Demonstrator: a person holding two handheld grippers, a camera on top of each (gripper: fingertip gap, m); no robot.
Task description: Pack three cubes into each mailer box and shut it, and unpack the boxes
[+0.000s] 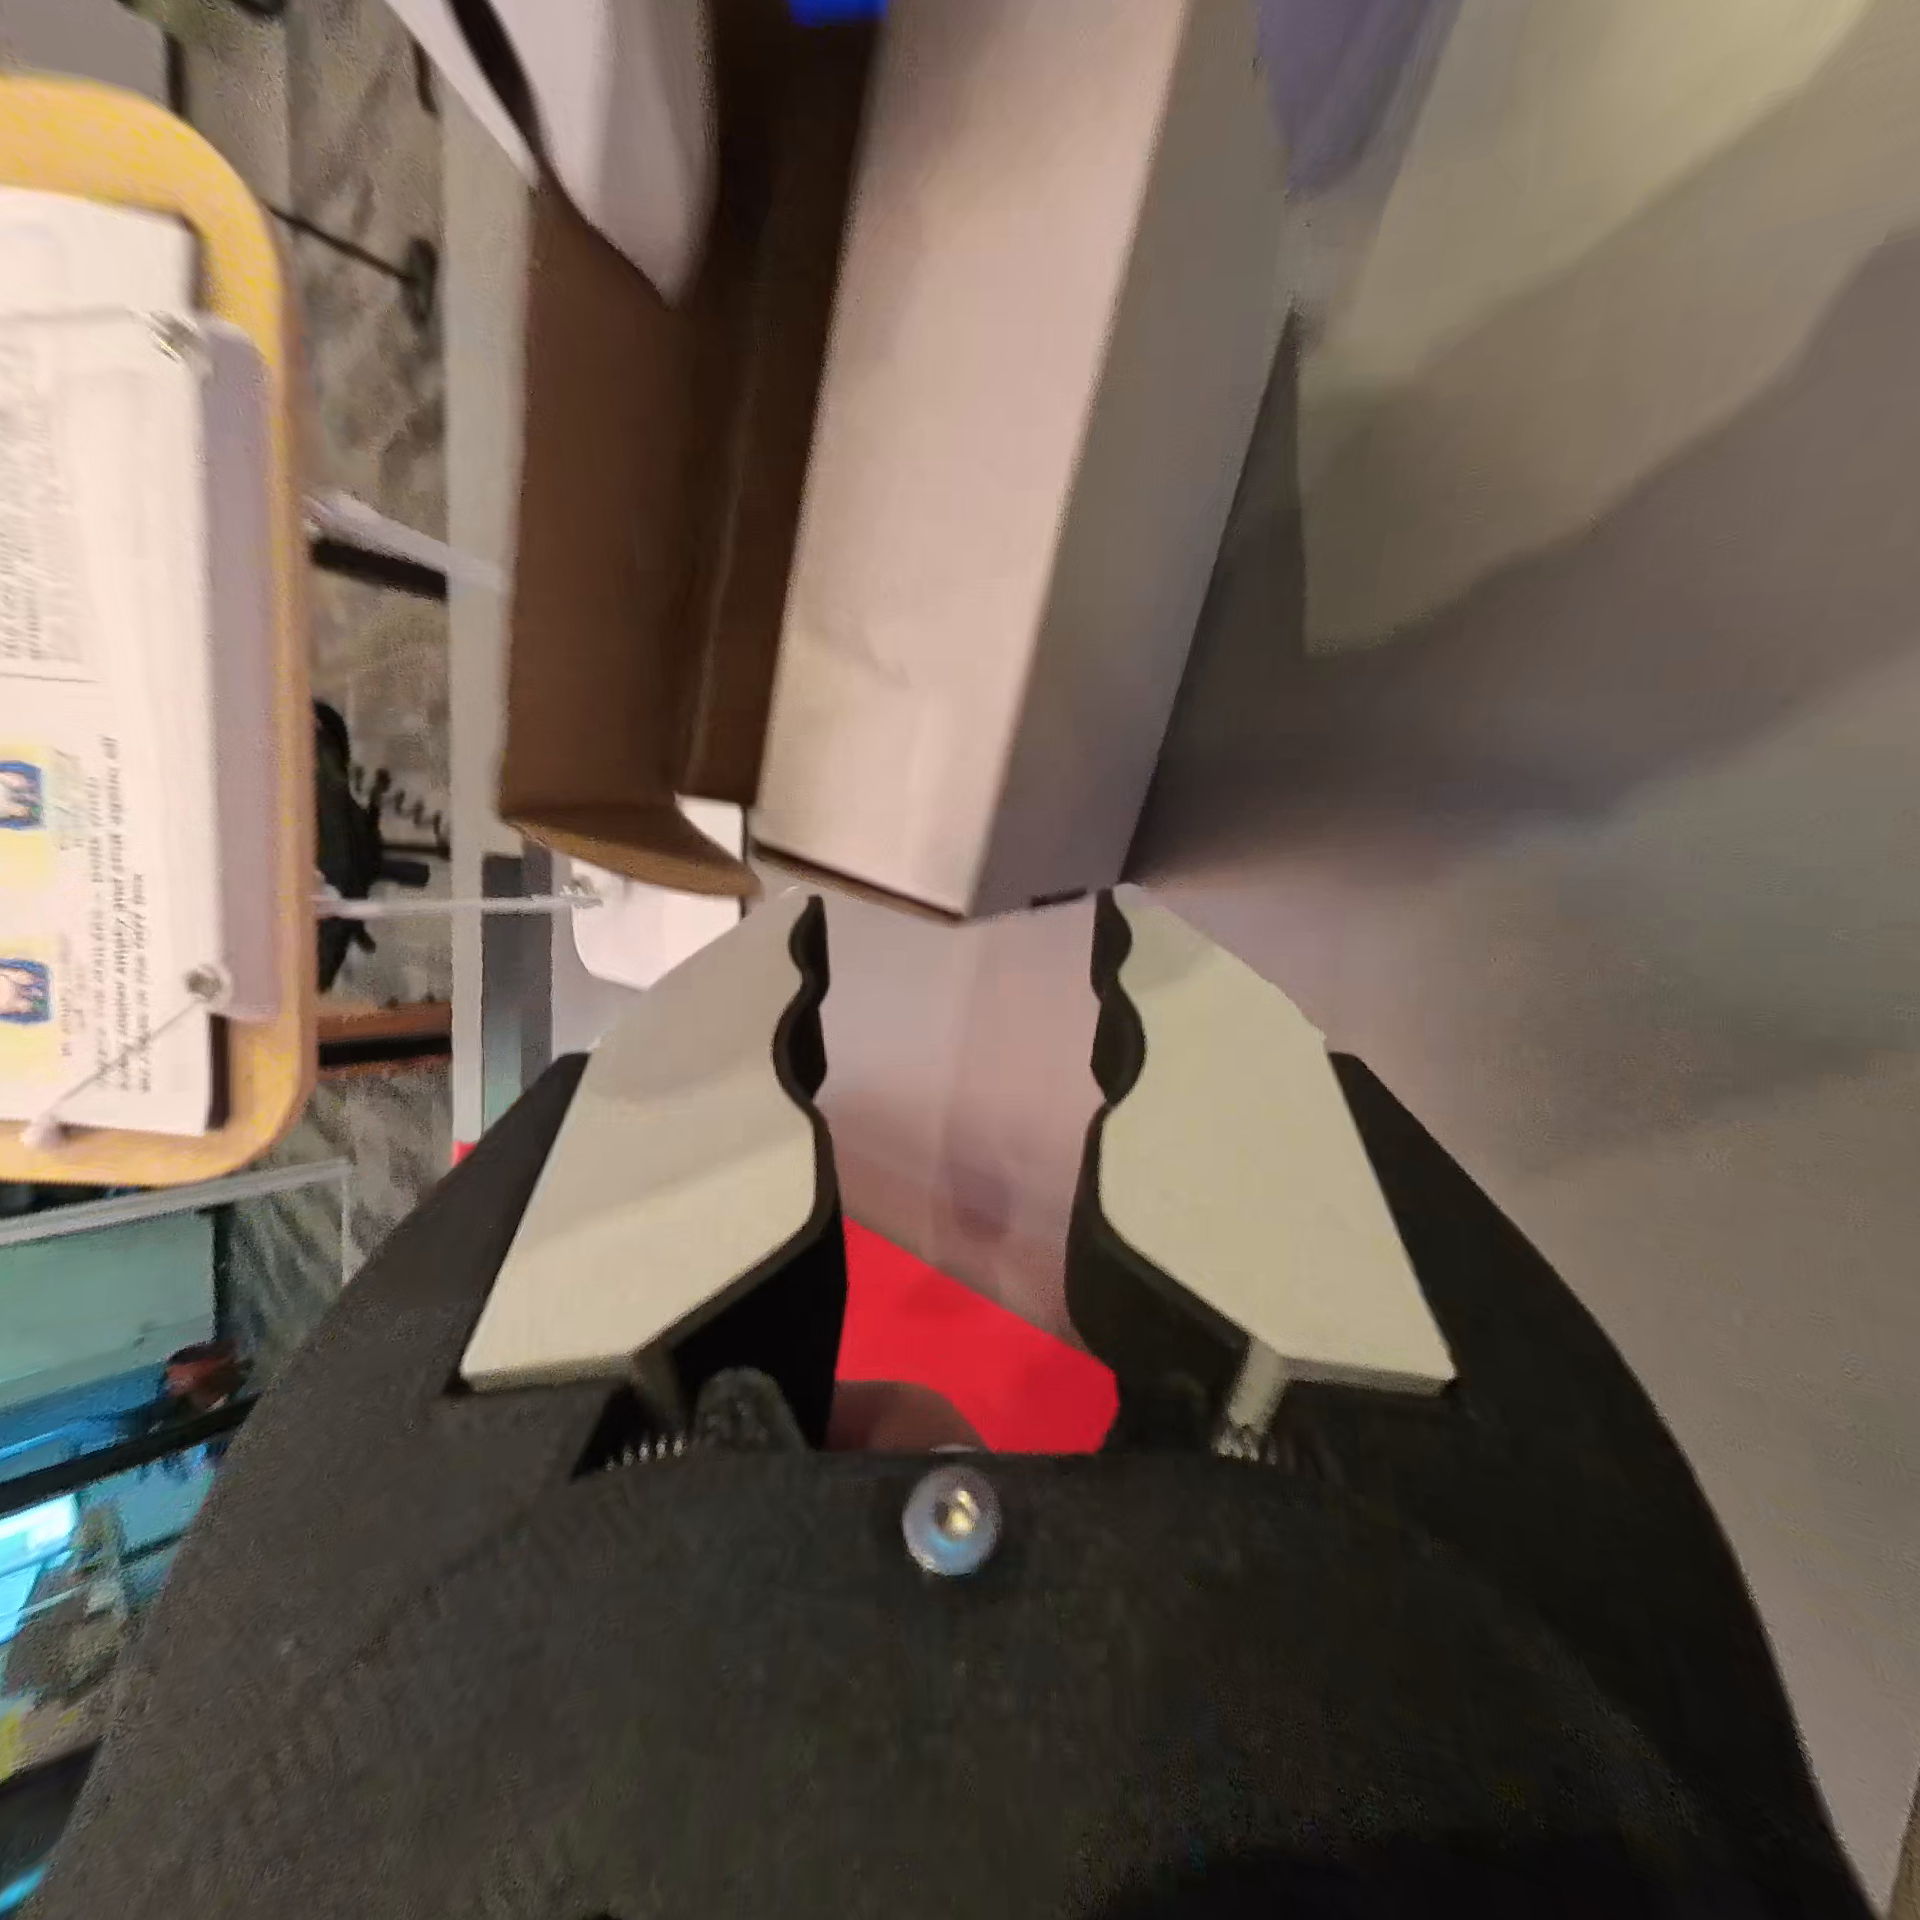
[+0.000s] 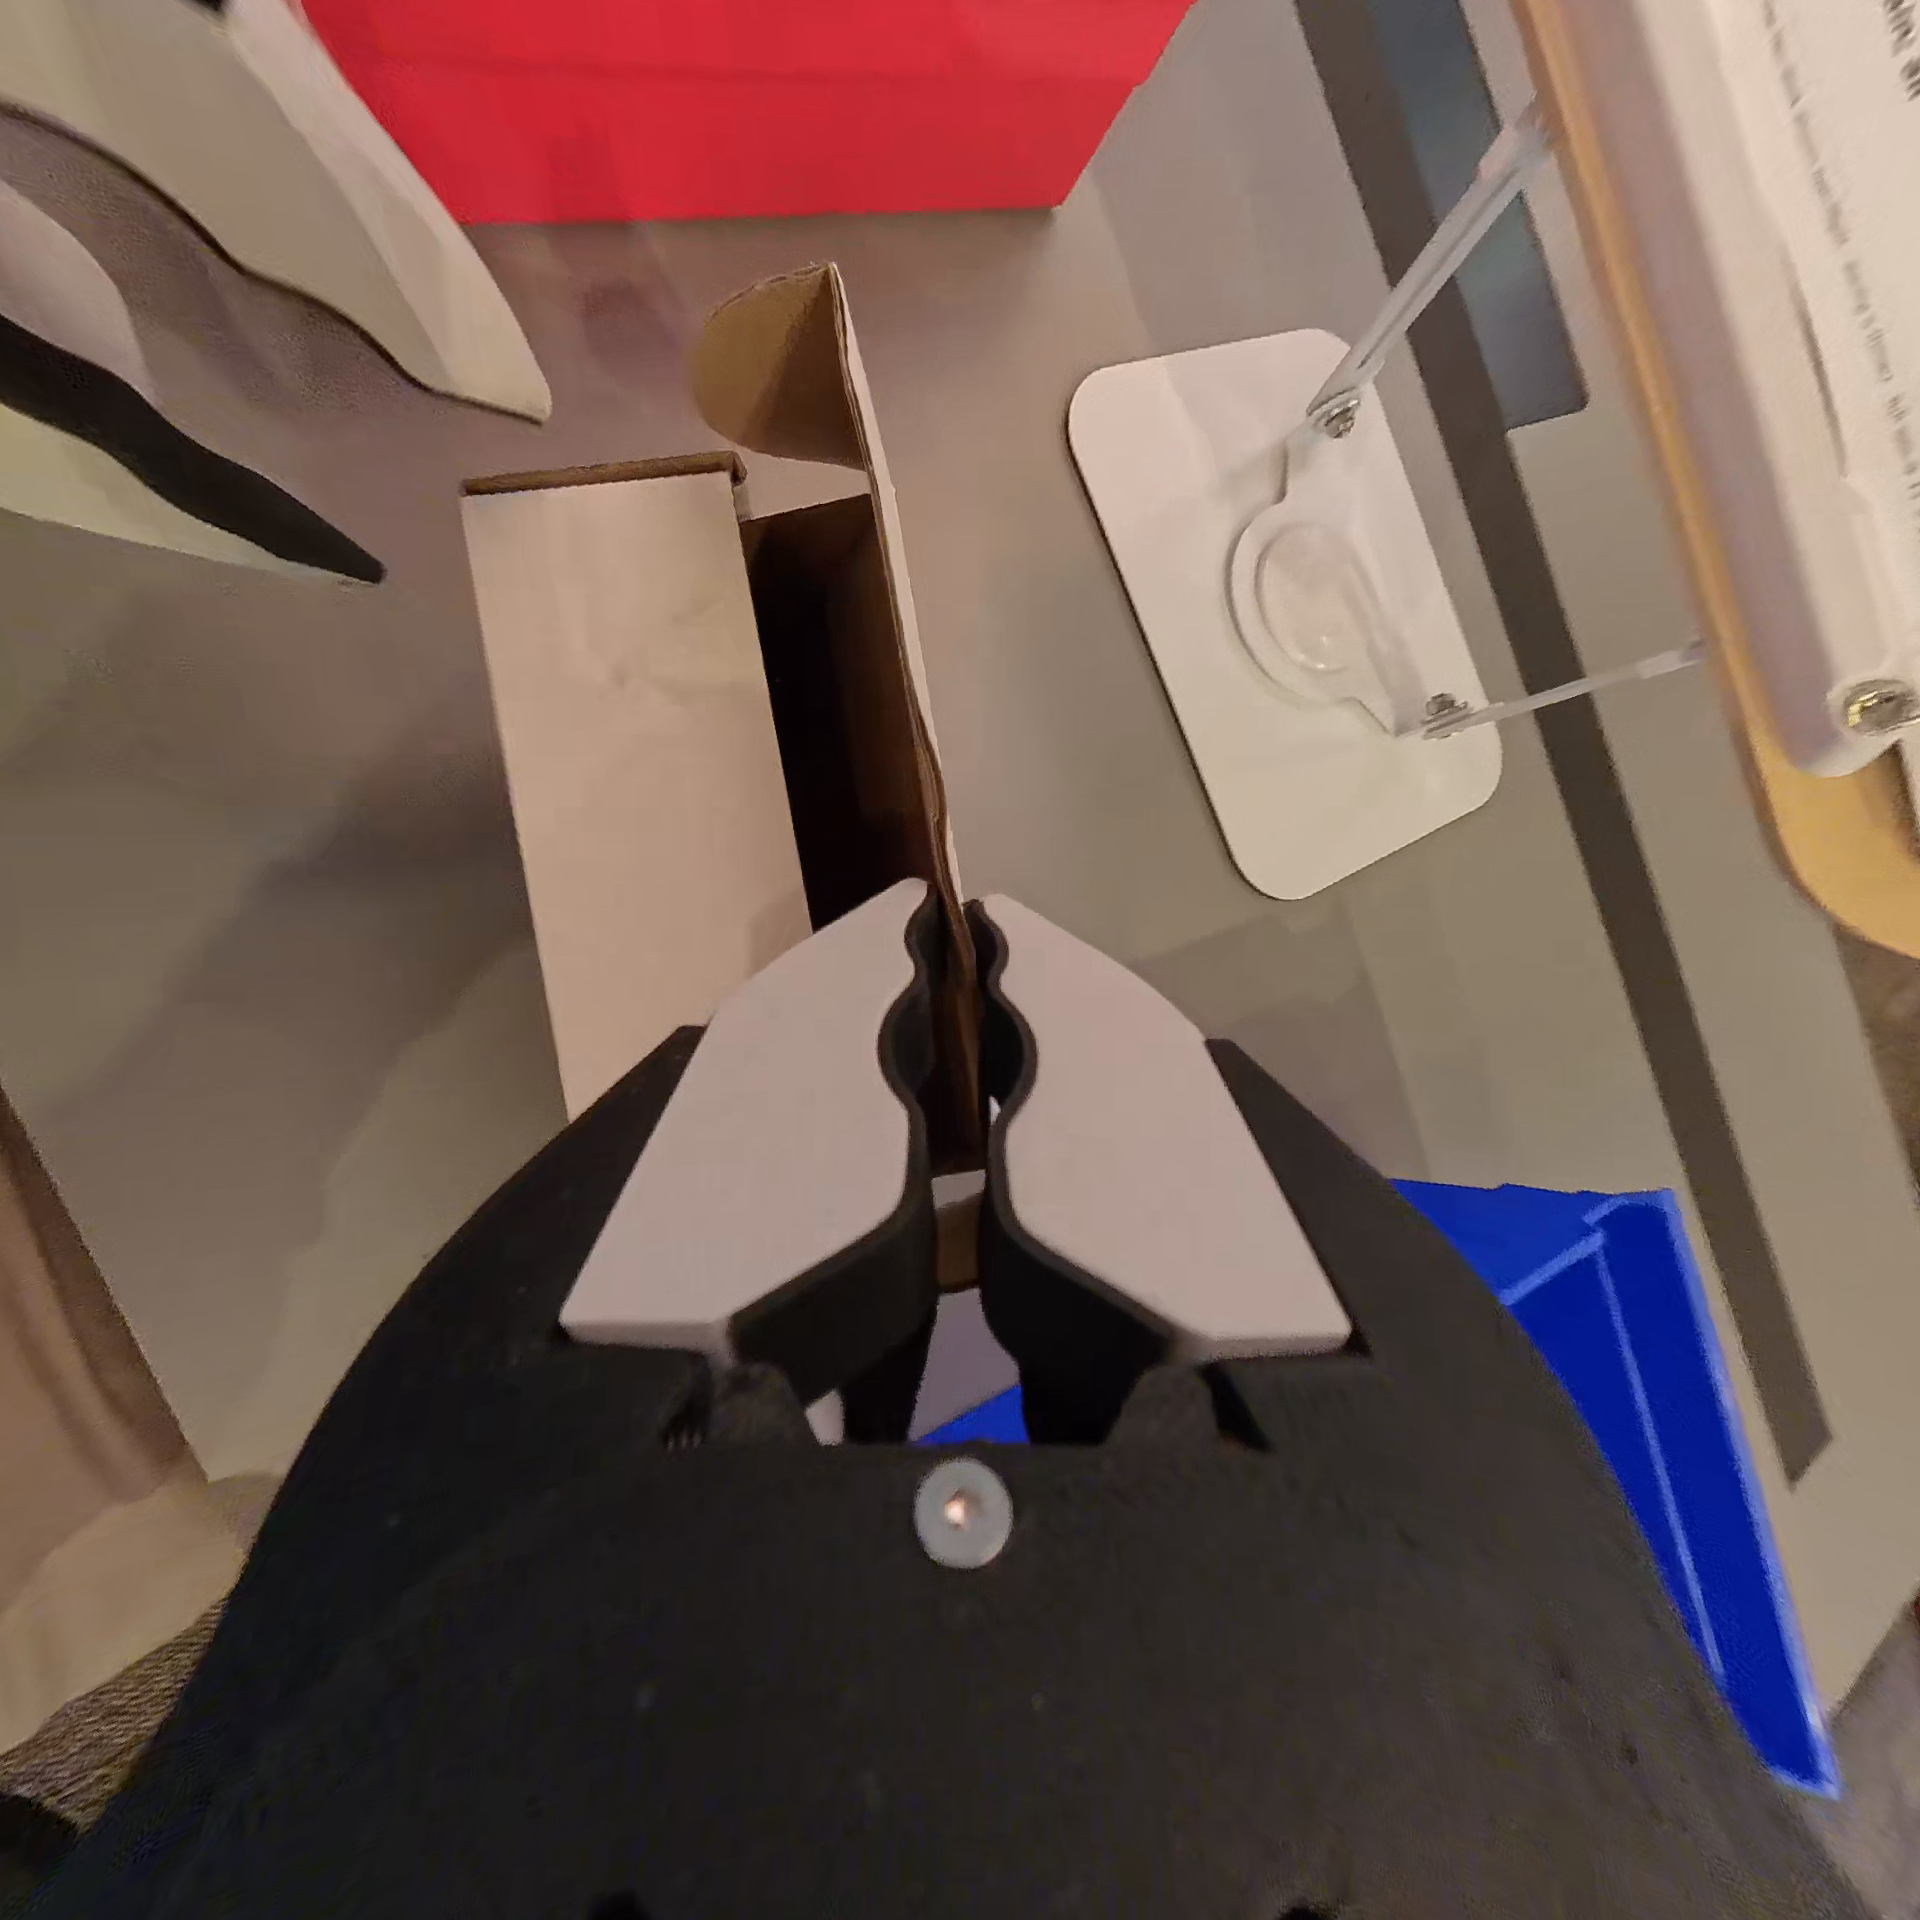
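A white mailer box [image 2: 623,748] with a brown inside lies on the grey table, partly open. My right gripper [image 2: 954,914] is shut on the edge of its raised lid [image 2: 883,582], which stands nearly upright. The box's inside looks dark; no cubes show in it. In the left wrist view the same box [image 1: 1018,499] fills the upper middle, its brown lid [image 1: 613,540] at the left. My left gripper [image 1: 956,914] is open and empty, its tips just short of the box's near corner. The left gripper's fingers [image 2: 260,312] also show at the upper left of the right wrist view.
A red bin [image 2: 727,94] stands beyond the box and shows under the left gripper [image 1: 956,1340]. A blue bin [image 2: 1621,1382] is near my right gripper. A white stand base [image 2: 1278,613] holds a wood-framed sign [image 2: 1808,416] at the right; the sign also shows [image 1: 125,644]. There is about 12 cm between the tips of the two grippers.
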